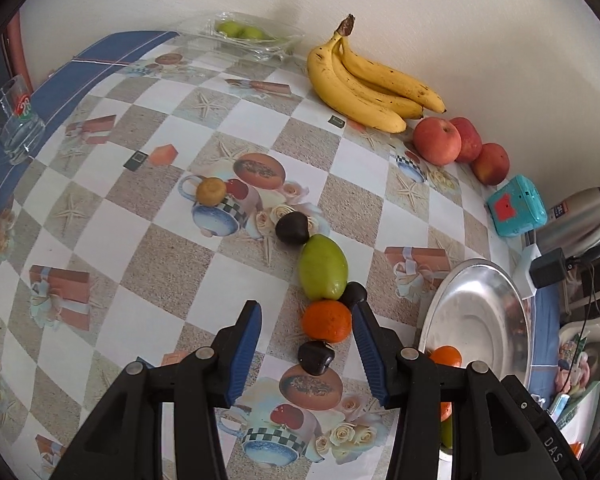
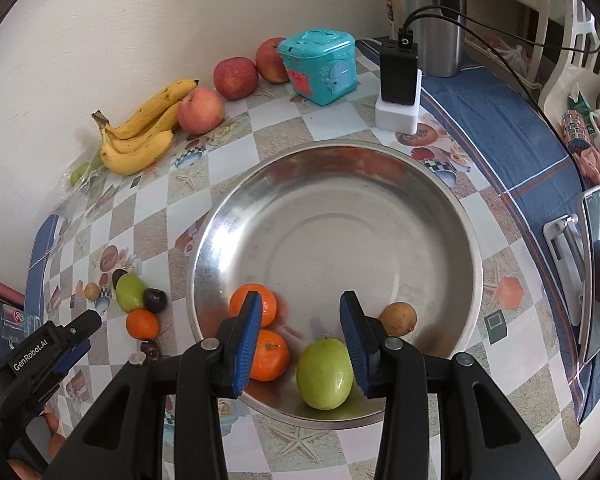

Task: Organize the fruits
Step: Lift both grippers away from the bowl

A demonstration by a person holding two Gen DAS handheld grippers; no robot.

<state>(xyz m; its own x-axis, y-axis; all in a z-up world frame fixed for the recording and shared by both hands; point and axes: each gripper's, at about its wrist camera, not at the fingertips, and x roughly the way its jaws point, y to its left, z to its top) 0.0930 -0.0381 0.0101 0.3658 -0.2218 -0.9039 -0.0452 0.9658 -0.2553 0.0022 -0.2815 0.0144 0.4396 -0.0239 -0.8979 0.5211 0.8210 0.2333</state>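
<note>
steel bowl (image 2: 440, 200), two oranges (image 2: 269, 354), green fruit (image 2: 324, 374), brown fruit (image 2: 398, 318)

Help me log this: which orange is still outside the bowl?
The orange beside the green fruit on the table; the other two lie in the bowl.

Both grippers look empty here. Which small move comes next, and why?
Probably lower the left gripper onto the orange lying just ahead of its open fingers on the table. The metal bowl already holds two oranges, so this loose one likely goes in next.
</note>
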